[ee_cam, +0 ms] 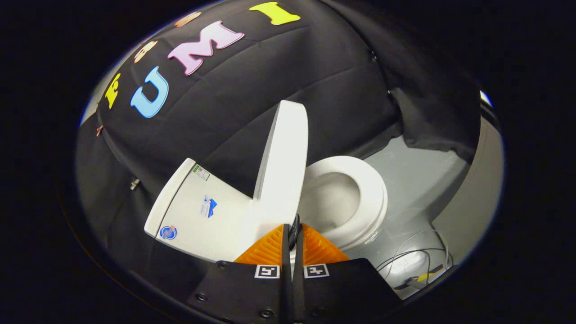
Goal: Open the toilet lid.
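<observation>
White toilet lid stands raised, nearly upright, edge-on between tank and seat. Gripper tilted, fingers nearly closed with only a slit between them, lid's lower edge at their tips; real grip unclear. Grey floor, cables beside bowl, black cloth wall behind.

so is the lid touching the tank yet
Apart. In the gripper view the raised lid stands short of the tank, dark wall showing between them; the gripper is shut on the lid's edge.

Close, tilted view past fingers
</observation>
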### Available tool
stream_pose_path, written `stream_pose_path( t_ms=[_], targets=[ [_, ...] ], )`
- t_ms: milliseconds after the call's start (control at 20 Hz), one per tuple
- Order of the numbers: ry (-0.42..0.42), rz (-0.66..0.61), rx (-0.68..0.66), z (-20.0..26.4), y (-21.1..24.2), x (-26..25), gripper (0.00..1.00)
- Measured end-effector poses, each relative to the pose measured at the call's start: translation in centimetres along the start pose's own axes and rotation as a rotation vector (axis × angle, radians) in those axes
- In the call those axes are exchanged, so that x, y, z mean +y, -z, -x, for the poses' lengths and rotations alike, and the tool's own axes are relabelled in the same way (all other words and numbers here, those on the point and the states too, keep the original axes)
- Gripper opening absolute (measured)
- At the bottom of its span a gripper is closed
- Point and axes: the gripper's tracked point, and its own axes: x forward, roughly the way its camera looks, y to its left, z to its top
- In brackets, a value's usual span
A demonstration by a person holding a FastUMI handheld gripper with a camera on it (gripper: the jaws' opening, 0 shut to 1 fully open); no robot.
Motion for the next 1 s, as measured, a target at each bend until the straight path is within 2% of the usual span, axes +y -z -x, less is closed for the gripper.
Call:
stream_pose_path(
  t_ms=[100, 300, 1000],
  targets=[
    [0.029, 0.022, -0.007, 0.2, -0.2, 0.8, 0.05],
    [0.014, 0.032, -0.008, 0.7, -0.2, 2.5, 0.05],
    [0.013, 0.212, -0.029, 2.0, 0.1, 10.3, 0.05]
  ],
)
